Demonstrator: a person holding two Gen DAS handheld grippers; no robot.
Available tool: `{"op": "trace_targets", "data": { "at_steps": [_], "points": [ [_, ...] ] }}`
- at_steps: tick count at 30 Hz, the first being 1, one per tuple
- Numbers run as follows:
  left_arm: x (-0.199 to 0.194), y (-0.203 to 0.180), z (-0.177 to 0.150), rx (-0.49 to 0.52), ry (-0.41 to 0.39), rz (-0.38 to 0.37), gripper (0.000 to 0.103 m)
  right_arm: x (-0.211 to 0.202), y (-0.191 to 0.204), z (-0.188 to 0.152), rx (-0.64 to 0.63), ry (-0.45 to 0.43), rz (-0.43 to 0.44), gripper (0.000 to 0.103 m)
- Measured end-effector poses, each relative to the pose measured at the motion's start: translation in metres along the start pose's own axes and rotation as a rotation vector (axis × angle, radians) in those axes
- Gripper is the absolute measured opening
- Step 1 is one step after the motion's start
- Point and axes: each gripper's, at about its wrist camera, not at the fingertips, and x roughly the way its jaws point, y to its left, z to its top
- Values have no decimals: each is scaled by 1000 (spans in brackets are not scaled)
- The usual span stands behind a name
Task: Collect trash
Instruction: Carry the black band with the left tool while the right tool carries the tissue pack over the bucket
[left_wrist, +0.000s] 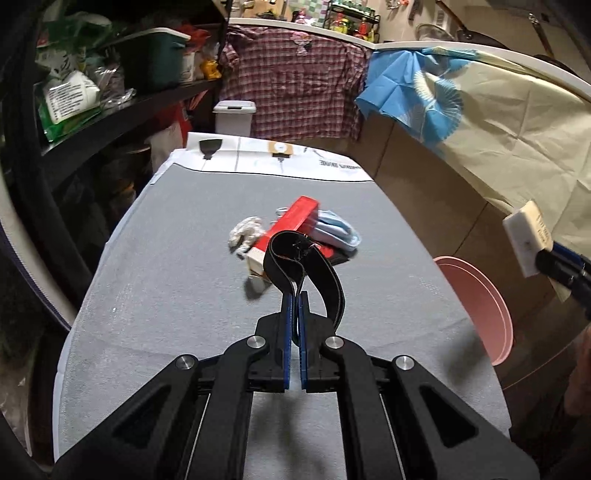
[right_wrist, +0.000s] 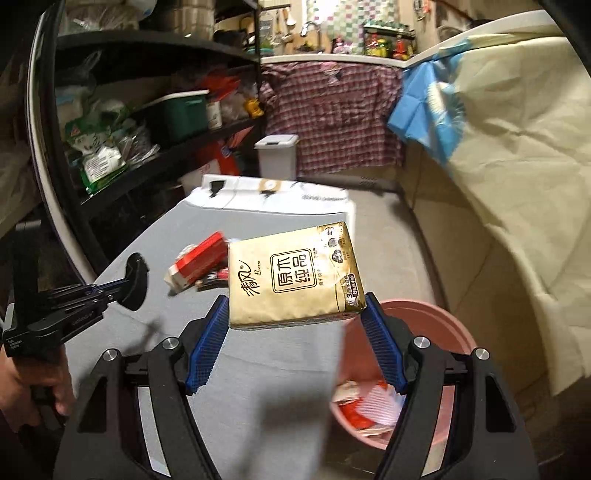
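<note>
Both grippers hold trash above the grey bench.

The left gripper has its jaws closed tight on a black elastic strap; the right gripper has its jaws wide, clamped on a tan tissue pack. A red box, a blue mask and a white wad lie mid-bench. A pink bin with scraps inside sits off the bench's right edge, with bare surface nearer the grippers.

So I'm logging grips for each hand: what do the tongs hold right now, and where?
Left tongs pinch a black elastic band at its gathered end. Right tongs clamp a tissue pack by its lower side edges.
</note>
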Motion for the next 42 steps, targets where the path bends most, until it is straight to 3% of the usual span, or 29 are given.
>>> {"op": "trace_targets", "data": {
  "at_steps": [8,14,27,42],
  "points": [
    [-5,-18,-6,50,-8,-24,3,-20,-45,-10,-31,-27,-108,71],
    [-1,-27,-13,64,10,-36,3,-21,-80,-26,67,-25,-149,71],
    [8,-53,-27,73,45,-56,3,-21,-105,-29,126,-43,-192,71],
    [23,-100,-20,134,63,-88,3,-20,-127,-27,176,-51,-229,71]
  ]
}}
